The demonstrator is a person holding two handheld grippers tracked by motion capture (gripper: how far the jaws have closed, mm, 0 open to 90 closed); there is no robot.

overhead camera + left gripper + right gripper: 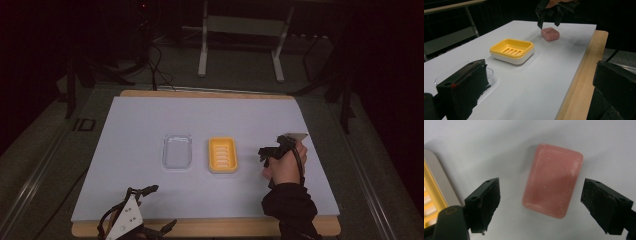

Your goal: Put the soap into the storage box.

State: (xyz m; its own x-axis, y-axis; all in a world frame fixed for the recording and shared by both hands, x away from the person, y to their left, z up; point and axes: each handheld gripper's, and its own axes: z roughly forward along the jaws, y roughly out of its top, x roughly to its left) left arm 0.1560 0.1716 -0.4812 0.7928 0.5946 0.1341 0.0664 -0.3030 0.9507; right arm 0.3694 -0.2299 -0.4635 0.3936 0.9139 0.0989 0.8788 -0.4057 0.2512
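Two black jaws of the right gripper stand wide apart above a pink bar of soap, one on each side of it, with clear gaps to the bar, so nothing is gripped. The soap lies flat on the white table top, just beside the yellow soap dish. From the high view, the hand and gripper cover the bar; the left gripper view shows it beneath the right gripper's tips. That view also shows the left gripper gaping and empty near the clear plastic lid, at the table's wooden near edge.
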